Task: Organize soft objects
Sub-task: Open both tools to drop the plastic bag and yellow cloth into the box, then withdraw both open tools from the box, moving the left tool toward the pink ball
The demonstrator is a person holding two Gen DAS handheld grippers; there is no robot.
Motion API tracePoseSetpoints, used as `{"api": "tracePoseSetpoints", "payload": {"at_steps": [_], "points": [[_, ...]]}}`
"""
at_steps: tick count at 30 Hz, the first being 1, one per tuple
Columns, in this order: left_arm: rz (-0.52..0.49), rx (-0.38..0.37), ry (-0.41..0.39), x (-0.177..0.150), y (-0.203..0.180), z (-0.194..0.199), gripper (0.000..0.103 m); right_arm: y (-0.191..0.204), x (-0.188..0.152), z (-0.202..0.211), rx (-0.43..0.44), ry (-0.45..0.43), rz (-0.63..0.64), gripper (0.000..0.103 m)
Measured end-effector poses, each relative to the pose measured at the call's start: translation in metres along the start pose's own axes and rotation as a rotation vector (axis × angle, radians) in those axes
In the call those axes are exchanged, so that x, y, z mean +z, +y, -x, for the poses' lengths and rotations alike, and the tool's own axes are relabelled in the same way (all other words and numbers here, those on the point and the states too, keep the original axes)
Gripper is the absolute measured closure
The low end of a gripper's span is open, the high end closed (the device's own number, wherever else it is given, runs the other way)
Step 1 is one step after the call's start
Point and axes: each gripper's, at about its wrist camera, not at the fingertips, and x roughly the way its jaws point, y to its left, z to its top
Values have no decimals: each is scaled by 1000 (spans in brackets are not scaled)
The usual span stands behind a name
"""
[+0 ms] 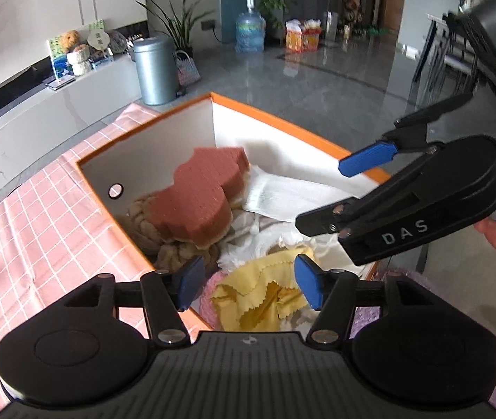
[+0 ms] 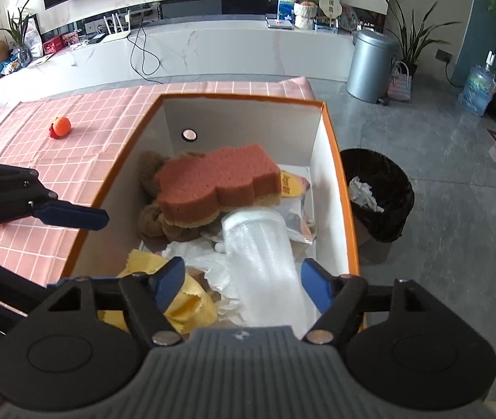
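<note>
An orange-rimmed white box (image 1: 164, 146) (image 2: 321, 160) stands on the pink checked tablecloth. Inside lie a reddish-brown sponge (image 1: 199, 192) (image 2: 213, 181) on a brown plush toy (image 1: 143, 220) (image 2: 150, 174), a yellow cloth (image 1: 258, 293) (image 2: 192, 303), white tissue (image 1: 276, 188) and a roll of bubble wrap (image 2: 262, 255). My left gripper (image 1: 248, 286) hangs open above the yellow cloth, pads apart from it. My right gripper (image 2: 241, 286) is open over the bubble wrap, gripping nothing. Each gripper shows in the other's view, the right gripper (image 1: 349, 188) at the box's right rim and the left gripper (image 2: 73, 216) at its left.
A small orange knitted ball (image 2: 61, 126) lies on the tablecloth (image 2: 38, 160) left of the box. A black bin (image 2: 380, 192) with crumpled paper stands on the floor right of the box. A grey metal bin (image 2: 370, 66) and plants stand farther back.
</note>
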Motion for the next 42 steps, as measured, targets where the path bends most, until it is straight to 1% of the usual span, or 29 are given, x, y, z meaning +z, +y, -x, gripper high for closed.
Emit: {"api": "tracePoseSetpoints", "payload": {"at_steps": [1, 6, 11, 15, 19, 21, 24, 26, 28, 30, 34, 36, 39, 42], "points": [[12, -3, -13, 0, 2, 3, 29, 1, 1, 3, -9, -5, 2, 25], [70, -1, -78, -3, 12, 21, 26, 6, 2, 18, -15, -42, 4, 10], [128, 0, -143, -10, 22, 39, 26, 14, 1, 28, -12, -80, -5, 6], [172, 20, -198, -18, 28, 52, 26, 23, -3, 35, -15, -137, -22, 3], [236, 27, -258, -31, 38, 64, 27, 37, -11, 42, -54, -219, -30, 3], [268, 44, -287, -39, 43, 70, 29, 46, -15, 44, -60, -259, -44, 3], [314, 75, -322, -50, 50, 78, 29, 61, -21, 43, -92, -316, -65, 3], [348, 72, -346, -60, 56, 83, 29, 72, -24, 42, -100, -342, -76, 3], [372, 76, -352, -69, 61, 89, 31, 83, -26, 40, -88, -367, -86, 3], [380, 108, -359, -78, 64, 95, 34, 96, -28, 40, -75, -395, -88, 3], [420, 151, -374, -97, 74, 107, 37, 129, -30, 37, -67, -431, -42, 3], [444, 181, -386, -108, 80, 113, 38, 143, -30, 34, -60, -438, -26, 3], [495, 214, -405, -125, 91, 123, 41, 158, -29, 29, -12, -445, -37, 3], [544, 238, -411, -141, 103, 129, 43, 174, -27, 21, 23, -442, -4, 3]]}}
